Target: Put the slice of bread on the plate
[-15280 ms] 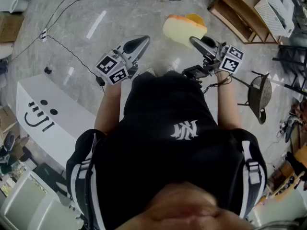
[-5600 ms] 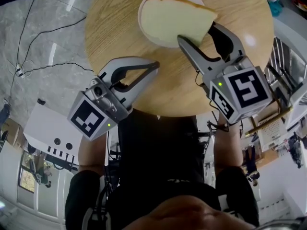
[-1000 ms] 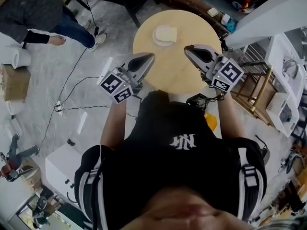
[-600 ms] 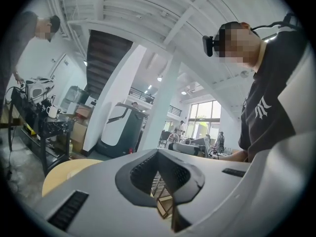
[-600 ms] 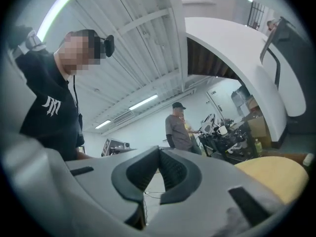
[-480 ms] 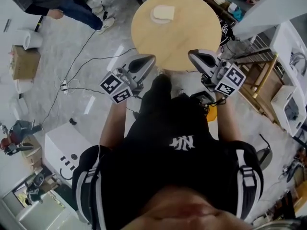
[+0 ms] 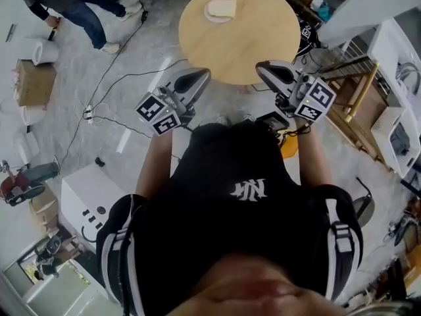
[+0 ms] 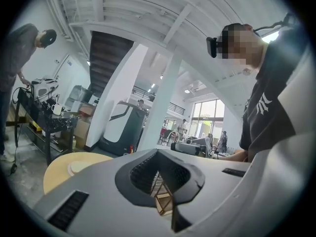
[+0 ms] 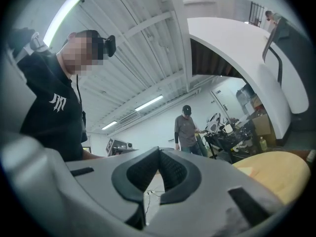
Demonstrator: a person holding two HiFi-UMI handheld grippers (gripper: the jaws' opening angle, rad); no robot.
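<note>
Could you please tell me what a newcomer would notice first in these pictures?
The round wooden table at the top of the head view stands out, with the slice of bread lying on the white plate in its upper left part. By the table's lower edge in that view, the left gripper and right gripper are held out side by side, both shut and empty.

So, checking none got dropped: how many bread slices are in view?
1. The slice of bread lies on the plate, at the far left edge of the round table. The person's body hides some floor.
</note>
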